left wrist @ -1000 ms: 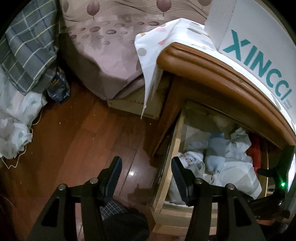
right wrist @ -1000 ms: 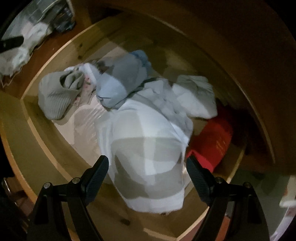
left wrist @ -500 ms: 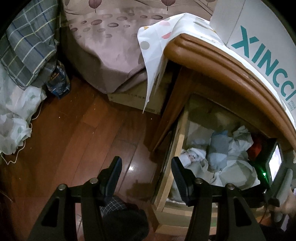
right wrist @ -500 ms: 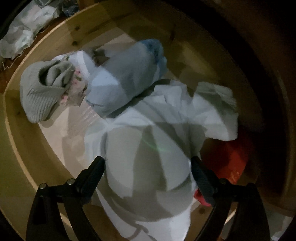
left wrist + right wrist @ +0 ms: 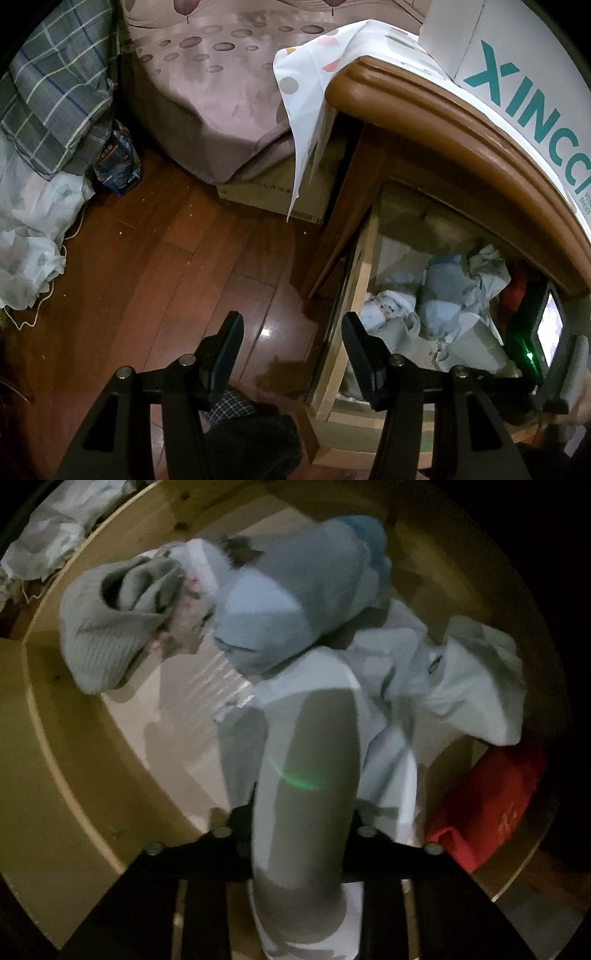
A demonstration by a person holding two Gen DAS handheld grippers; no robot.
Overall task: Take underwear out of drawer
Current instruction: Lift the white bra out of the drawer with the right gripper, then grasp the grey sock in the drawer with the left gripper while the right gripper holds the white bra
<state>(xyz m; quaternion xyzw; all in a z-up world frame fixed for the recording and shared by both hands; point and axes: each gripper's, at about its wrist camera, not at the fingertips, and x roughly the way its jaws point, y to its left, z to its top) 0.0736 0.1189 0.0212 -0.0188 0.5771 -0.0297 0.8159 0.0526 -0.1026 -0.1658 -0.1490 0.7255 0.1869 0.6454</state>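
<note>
The wooden drawer (image 5: 354, 280) stands pulled out of a nightstand, with folded clothes inside. In the right wrist view my right gripper (image 5: 301, 823) points straight down into the drawer (image 5: 48, 738). Its jaws are closing, and the white underwear (image 5: 303, 738) is bunched into a tall fold between them, hiding the fingertips. A light-blue roll (image 5: 288, 609), a grey knitted piece (image 5: 103, 642) and a crumpled white garment (image 5: 480, 686) lie beyond. My left gripper (image 5: 291, 321) hangs open over the floor beside the drawer's side wall, holding nothing.
A red item (image 5: 491, 805) lies in the drawer's right corner. The nightstand top (image 5: 443, 110) overhangs the drawer and carries a white box (image 5: 517, 92). A bed (image 5: 207, 92), a cardboard box (image 5: 266, 195) and piled bedding (image 5: 55, 92) border the wooden floor (image 5: 147, 258).
My right gripper sank onto the white underwear and its wide jaws came together around it, gathering the cloth into a ridge. The left gripper stayed where it was.
</note>
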